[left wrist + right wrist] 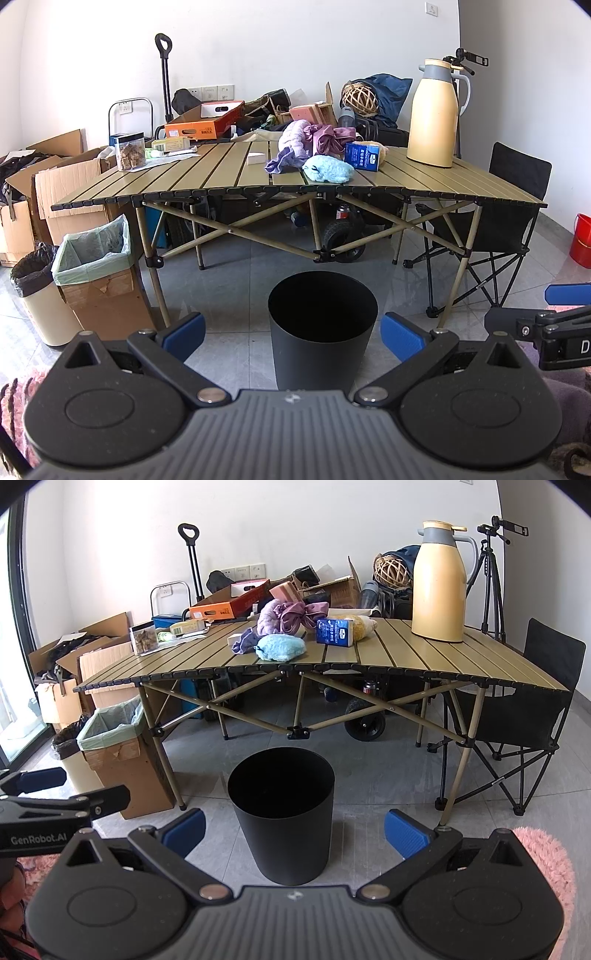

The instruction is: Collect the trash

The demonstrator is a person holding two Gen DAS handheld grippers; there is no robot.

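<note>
Task judged barely begun: left gripper (293, 338) and right gripper (294, 830) both spread wide, carrying nothing; black bin (322, 328) on near floor, interior dark; blue packet (362, 157) and other clutter remain on far table (221, 173).

bin (322, 332) on floor before table (221, 173); thermos (434, 114) on table's right end.

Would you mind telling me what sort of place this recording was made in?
Probably a spare room used for storage: a folding camp table piled with clutter, opened cardboard boxes along the wall, and a black bin on the tiled floor.
</note>
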